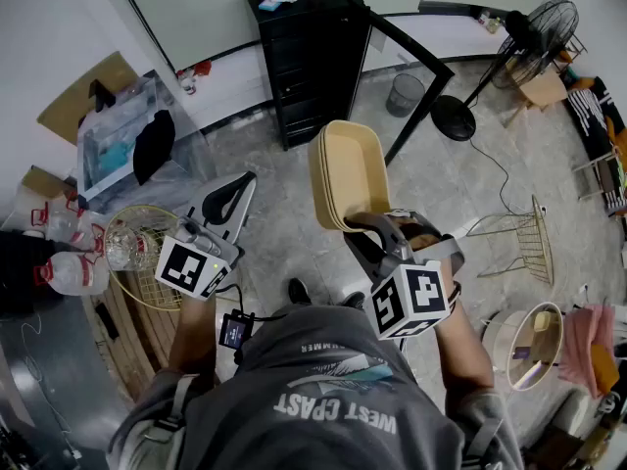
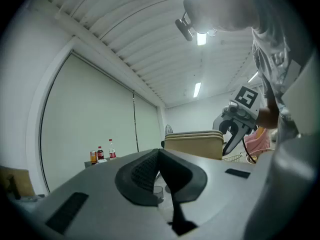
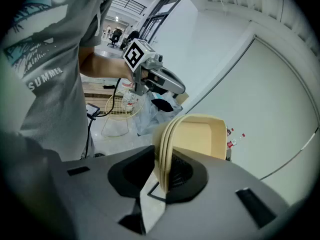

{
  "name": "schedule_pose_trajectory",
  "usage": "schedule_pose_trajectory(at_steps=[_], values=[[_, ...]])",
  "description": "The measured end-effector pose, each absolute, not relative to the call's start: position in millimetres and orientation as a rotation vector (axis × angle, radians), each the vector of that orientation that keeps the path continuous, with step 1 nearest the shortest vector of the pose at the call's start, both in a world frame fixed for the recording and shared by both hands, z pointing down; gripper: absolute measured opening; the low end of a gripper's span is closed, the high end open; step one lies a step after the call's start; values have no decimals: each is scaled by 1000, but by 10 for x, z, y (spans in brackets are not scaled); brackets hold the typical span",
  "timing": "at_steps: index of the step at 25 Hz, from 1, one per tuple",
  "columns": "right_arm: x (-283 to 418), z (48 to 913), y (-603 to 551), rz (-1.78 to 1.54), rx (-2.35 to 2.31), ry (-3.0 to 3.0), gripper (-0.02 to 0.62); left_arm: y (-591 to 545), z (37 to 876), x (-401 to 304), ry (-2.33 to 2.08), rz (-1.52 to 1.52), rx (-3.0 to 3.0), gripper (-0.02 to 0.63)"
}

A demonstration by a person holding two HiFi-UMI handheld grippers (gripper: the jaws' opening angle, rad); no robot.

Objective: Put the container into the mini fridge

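Your right gripper is clamping the beige container by its thin rim, the body rising beyond the jaws (likely light, stiff, slick plastic; a deeper bite would be steadier). Your left gripper is idling, jaws pressed together, empty.

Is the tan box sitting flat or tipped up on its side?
Tipped on its side. The right gripper pinches the container by its rim, and its hollow faces sideways, not up.
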State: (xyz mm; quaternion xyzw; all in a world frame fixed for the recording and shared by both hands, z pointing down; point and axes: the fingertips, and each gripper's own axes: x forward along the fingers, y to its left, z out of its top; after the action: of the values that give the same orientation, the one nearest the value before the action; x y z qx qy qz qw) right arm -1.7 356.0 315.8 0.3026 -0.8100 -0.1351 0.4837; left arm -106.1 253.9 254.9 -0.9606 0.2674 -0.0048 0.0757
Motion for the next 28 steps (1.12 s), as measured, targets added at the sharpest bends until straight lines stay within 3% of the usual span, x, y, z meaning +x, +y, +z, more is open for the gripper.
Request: schedule_pose_trajectory(at_steps=[16,28], values=[[-257,3274,3156,-317,771,-1929,83,2214,2701,-1315,758,-12,-2920,15],[162,3290,2698,-317,755,-1969,81,1868,2705,-937,814,-49,-2912,15]])
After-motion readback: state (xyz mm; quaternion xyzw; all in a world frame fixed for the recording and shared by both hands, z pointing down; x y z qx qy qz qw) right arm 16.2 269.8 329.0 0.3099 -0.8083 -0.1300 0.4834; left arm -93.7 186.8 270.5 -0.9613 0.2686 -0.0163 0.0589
